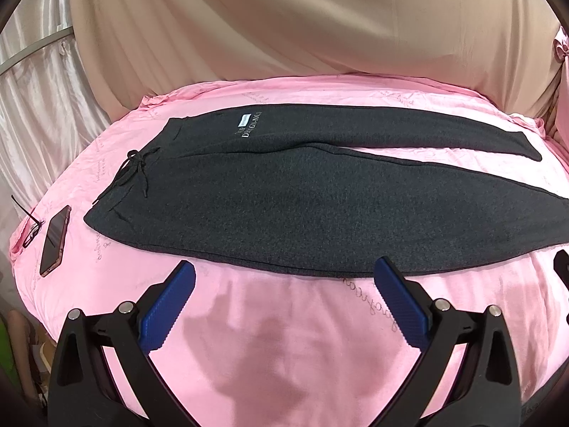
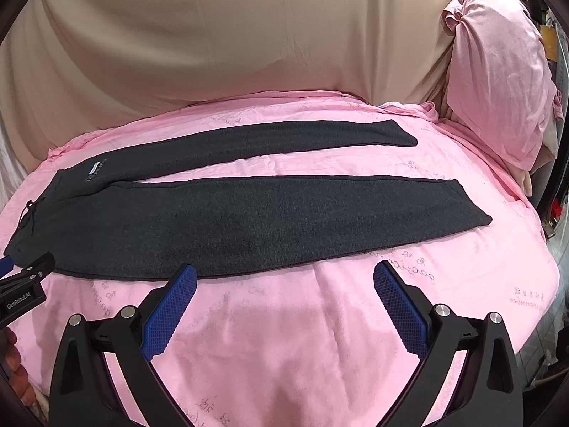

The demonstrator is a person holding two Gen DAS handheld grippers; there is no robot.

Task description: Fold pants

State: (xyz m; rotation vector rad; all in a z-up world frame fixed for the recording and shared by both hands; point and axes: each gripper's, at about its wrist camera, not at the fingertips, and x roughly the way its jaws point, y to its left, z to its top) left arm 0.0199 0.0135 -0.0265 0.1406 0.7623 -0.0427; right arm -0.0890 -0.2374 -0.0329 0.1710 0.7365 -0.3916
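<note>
Judging by the layout, this was the very start: the pants lay flat and unfolded on the pink bedsheet, waistband w/ tied drawstring at the left, both legs running right in a narrow V, cuffs at the far right. No fold looked begun.

Left to right: a pair of glasses and a phone sat at the sheet's left edge, near the waistband but apart from it. The left gripper hovered just short of the near hem, fingers spread wide, nothing between them. The right gripper hovered further along the same near leg, also spread and empty (neither touched fabric, as far as I could tell). A pink pillow stood at the right end.

Next move probably called for pinching the near leg's edge at two spots, waist side and cuff side, and carrying it over onto the far leg.

Count: 1 pants, 2 legs, 2 grippers, 1 phone, 1 glasses, 1 pillow.
</note>
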